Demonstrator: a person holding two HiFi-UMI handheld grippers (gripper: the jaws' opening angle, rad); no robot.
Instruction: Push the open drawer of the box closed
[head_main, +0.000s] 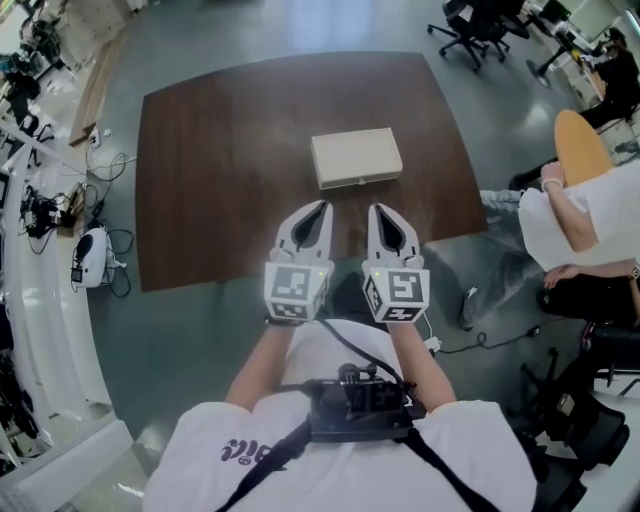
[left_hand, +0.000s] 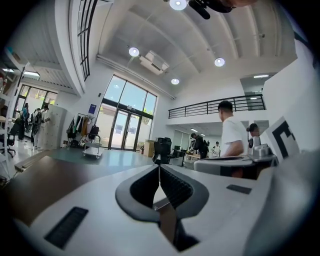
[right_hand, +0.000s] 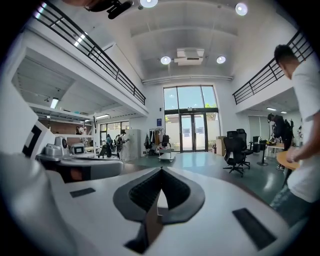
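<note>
**A:** Well, head view first. Where does the box (head_main: 356, 157) sit?

**B:** Near the middle of the brown tabletop (head_main: 200, 180), just ahead of both grippers. The left gripper (head_main: 324, 206) and right gripper (head_main: 373, 209) hang side by side, their tips pointing at the box's near face but apart from it.

**A:** How will it handle?

**B:** Light, I'd judge. It is pale, flat and rigid, maybe cardboard or thin wood. A hard shove might slide the whole box across the smooth top rather than seat the drawer (head_main: 360, 181). The near face looks like the place to press, squarely at its middle, and the other gripper could brace the far side.

**A:** How far does the drawer stick out?

**B:** Hard to make out. From this steep angle only a narrow front strip shows, so I can't tell the gap.

**A:** Left gripper view?

**B:** The jaws are pressed together, ribbed pads (left_hand: 176, 188) meeting in a thin seam with nothing between them. The camera looks level across a big hall, with a slice of tabletop at the left. The box doesn't show.

**A:** Right gripper view?

**B:** Much the same. The jaws are closed on each other and empty. Beyond them are glass doors (right_hand: 192, 132), office chairs (right_hand: 235, 145) and a person (right_hand: 302, 100) cut off at the right edge. The box doesn't show there either, so only the head view shows where the drawer is.
</note>
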